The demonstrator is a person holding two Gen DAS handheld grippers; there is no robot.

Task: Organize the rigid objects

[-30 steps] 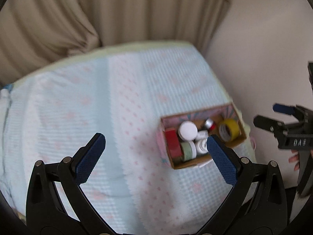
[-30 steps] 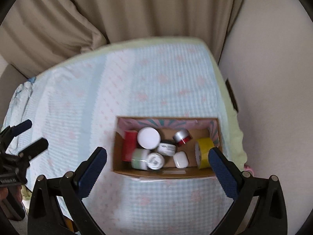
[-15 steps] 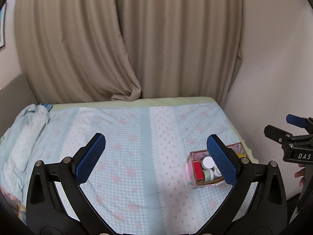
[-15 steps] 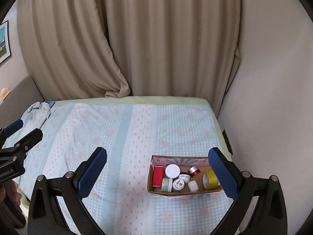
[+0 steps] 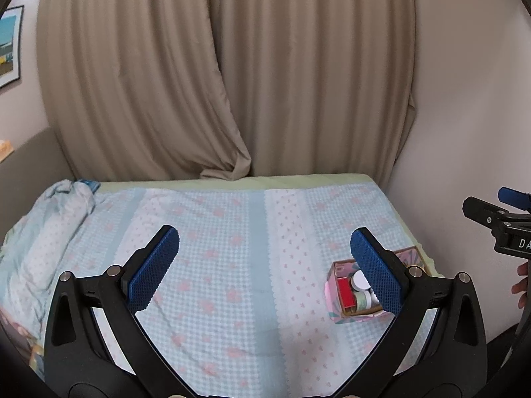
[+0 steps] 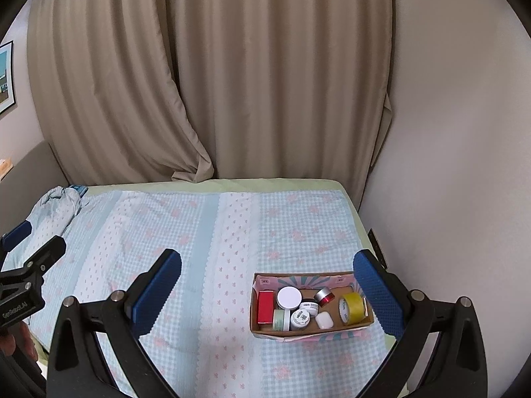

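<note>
A small cardboard box point(image 6: 308, 333) sits on the bed near its right front corner. It holds a red box point(image 6: 265, 306), a white-lidded jar point(image 6: 289, 297), a yellow tape roll point(image 6: 351, 307), a red-and-silver jar point(image 6: 324, 296) and several small white and green containers. The box also shows in the left wrist view point(image 5: 338, 298), partly behind my right fingertip. My left gripper point(image 5: 265, 268) is open and empty, high above the bed. My right gripper point(image 6: 267, 290) is open and empty, above and in front of the box.
The bed carries a light blue checked cover point(image 6: 199, 248) with pink flowers. A crumpled blanket point(image 5: 49, 225) lies at its left end. Beige curtains point(image 6: 215, 83) hang behind. A white wall point(image 6: 448, 165) runs close along the bed's right side.
Both grippers have pulled up and back from the box. The view has widened from close over the box to the whole bed and curtains.
</note>
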